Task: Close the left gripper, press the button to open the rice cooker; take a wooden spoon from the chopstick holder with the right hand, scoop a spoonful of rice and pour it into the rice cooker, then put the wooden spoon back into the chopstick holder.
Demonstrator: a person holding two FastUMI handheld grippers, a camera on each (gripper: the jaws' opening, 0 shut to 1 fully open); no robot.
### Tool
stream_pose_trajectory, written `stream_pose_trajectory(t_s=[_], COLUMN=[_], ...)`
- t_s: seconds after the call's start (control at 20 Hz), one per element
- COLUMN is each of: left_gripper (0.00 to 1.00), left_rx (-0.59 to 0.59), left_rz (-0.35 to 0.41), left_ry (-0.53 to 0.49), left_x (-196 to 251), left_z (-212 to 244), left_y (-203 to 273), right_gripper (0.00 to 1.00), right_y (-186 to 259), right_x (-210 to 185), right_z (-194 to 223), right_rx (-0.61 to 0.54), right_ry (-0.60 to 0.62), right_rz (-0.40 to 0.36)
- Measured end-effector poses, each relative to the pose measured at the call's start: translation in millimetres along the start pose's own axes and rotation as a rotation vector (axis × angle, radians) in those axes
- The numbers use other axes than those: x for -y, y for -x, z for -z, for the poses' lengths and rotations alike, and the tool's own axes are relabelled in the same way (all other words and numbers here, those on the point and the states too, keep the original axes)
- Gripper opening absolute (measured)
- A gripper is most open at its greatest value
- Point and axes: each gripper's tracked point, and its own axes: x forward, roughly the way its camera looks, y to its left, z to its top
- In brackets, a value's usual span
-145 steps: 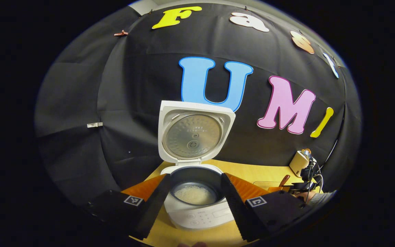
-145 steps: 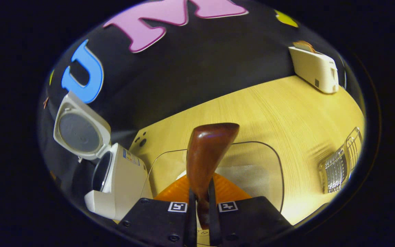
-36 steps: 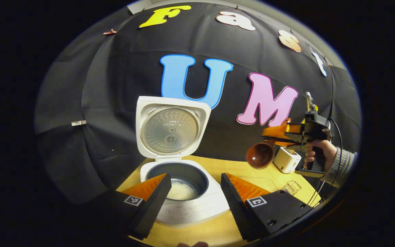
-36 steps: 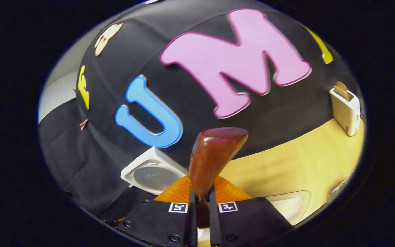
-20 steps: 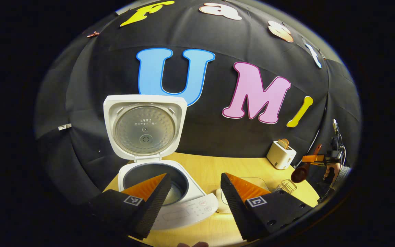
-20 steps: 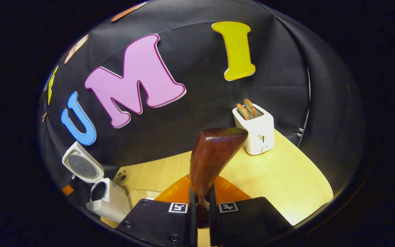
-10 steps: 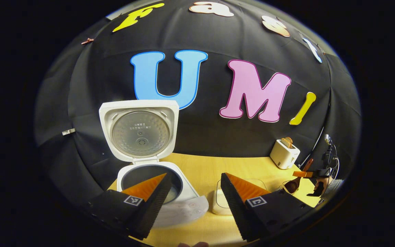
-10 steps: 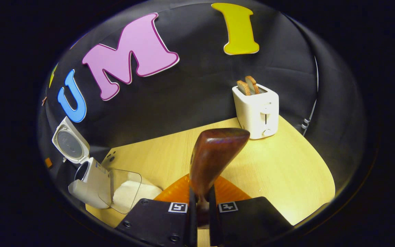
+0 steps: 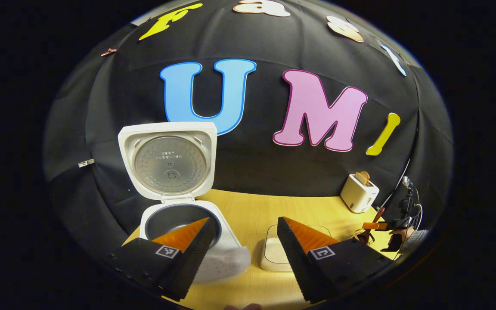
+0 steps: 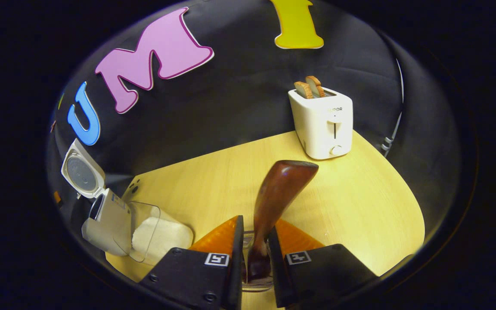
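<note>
The right gripper (image 10: 254, 254) has let go; the wooden spoon (image 10: 276, 202) stands between its fingers (holder mostly hidden). The left gripper (image 9: 243, 245) is spread wide.

in the left gripper view the cooker (image 9: 187, 241) sits on the table (image 9: 248, 206) at the left, lid (image 9: 168, 163) up behind the pot. the rice box (image 9: 274, 256) is just right of it. the toaster (image 9: 358, 193) is far right by the wall. in the right gripper view the spoon (image 10: 280, 202) stands between the fingers (image 10: 230, 241), in front of the toaster.
</note>
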Motion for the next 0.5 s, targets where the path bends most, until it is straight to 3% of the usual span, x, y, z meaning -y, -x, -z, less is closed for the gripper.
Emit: stream_pose_trajectory(t_s=[0.05,0.15,0.4,0.45,0.5], left_gripper=[0.94,0.94,0.94,0.94,0.94], left_rx=[0.004,0.015,0.057,0.073,0.09], left_rz=[0.005,0.013,0.011,0.005,0.0], left_ry=[0.002,0.005,0.009,0.004,0.0], left_x=[1,1,-18,-24,-31], left_z=[-2,-5,-20,-27,-36], left_y=[0,-2,-1,-1,-3], right_gripper=[0.36,0.46,0.55,0.41,0.58], right_y=[2,12,45,52,60], right_x=[2,8,14,16,15], right_z=[0,-2,-5,-3,-1], right_rx=[0.001,0.011,0.035,0.028,0.019], right_ry=[-0.011,-0.021,-0.012,0.012,0.035], right_rz=[0.005,0.021,0.081,0.104,0.116])
